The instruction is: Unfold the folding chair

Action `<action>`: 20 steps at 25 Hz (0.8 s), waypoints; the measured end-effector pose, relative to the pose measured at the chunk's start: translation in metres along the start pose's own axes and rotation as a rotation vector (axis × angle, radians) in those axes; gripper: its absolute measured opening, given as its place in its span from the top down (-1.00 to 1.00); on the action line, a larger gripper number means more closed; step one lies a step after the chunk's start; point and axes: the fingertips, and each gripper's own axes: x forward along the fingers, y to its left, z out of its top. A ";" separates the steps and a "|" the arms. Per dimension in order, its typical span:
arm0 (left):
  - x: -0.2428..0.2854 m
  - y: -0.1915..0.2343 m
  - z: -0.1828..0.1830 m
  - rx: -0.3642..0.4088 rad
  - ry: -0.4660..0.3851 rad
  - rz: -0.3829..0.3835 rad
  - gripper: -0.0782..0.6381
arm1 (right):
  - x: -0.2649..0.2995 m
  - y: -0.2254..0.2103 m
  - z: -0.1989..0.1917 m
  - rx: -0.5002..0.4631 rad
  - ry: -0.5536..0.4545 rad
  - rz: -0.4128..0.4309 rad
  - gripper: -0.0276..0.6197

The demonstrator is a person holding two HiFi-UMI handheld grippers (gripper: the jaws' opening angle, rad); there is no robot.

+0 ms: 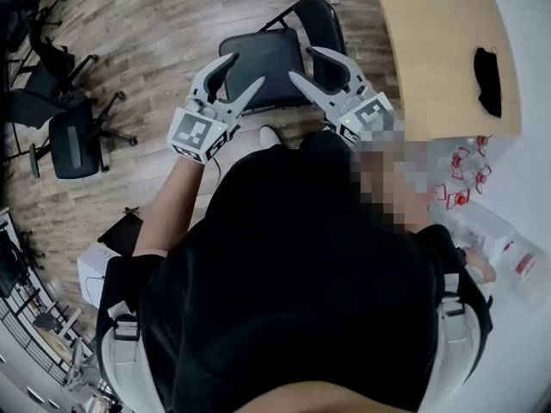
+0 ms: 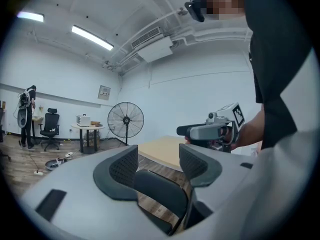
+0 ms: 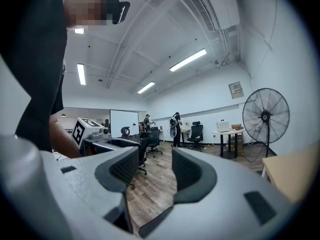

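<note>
The black folding chair (image 1: pixel 258 63) stands on the wood floor in front of me in the head view, its seat flat and its backrest (image 1: pixel 320 20) upright beyond it. My left gripper (image 1: pixel 247 69) hovers over the seat's near left side, open and empty. My right gripper (image 1: pixel 302 62) is held over the near right side, also open and empty. In the left gripper view the jaws (image 2: pixel 157 165) stand apart, with the chair's backrest (image 2: pixel 161 191) showing below and beyond them, untouched. The right gripper view shows only floor between its jaws (image 3: pixel 155 171).
A wooden table (image 1: pixel 439 41) with a black item (image 1: pixel 487 80) on it stands right of the chair. Plastic bottles (image 1: pixel 469 188) sit on a white surface at right. Office chairs (image 1: pixel 73 136) are at left. A floor fan (image 2: pixel 126 121) stands farther off.
</note>
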 end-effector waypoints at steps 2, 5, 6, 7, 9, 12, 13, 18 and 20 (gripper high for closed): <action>-0.002 -0.001 0.001 -0.002 -0.003 -0.005 0.09 | 0.001 0.003 0.000 0.002 -0.001 0.001 0.27; 0.001 -0.002 0.004 0.004 -0.006 -0.013 0.10 | 0.003 0.003 0.000 0.002 -0.003 0.003 0.30; 0.002 -0.002 0.005 0.006 -0.009 -0.016 0.10 | 0.004 0.002 0.001 0.000 -0.004 0.002 0.31; 0.004 -0.002 0.006 0.005 -0.012 -0.018 0.10 | 0.005 0.002 0.002 -0.002 -0.004 0.000 0.32; 0.005 -0.003 0.008 -0.001 -0.020 -0.021 0.10 | 0.005 0.001 0.002 -0.002 -0.006 -0.006 0.33; 0.008 -0.006 0.011 -0.003 -0.032 -0.022 0.11 | 0.000 -0.002 0.002 0.000 -0.009 -0.013 0.35; 0.009 -0.008 0.012 0.000 -0.034 -0.023 0.12 | -0.001 -0.002 0.002 -0.001 -0.008 -0.014 0.36; 0.011 -0.013 0.012 0.007 -0.045 -0.031 0.14 | -0.006 -0.002 0.001 -0.004 -0.006 -0.023 0.37; 0.012 -0.015 0.011 0.005 -0.048 -0.029 0.15 | -0.008 -0.003 -0.001 -0.005 -0.006 -0.029 0.38</action>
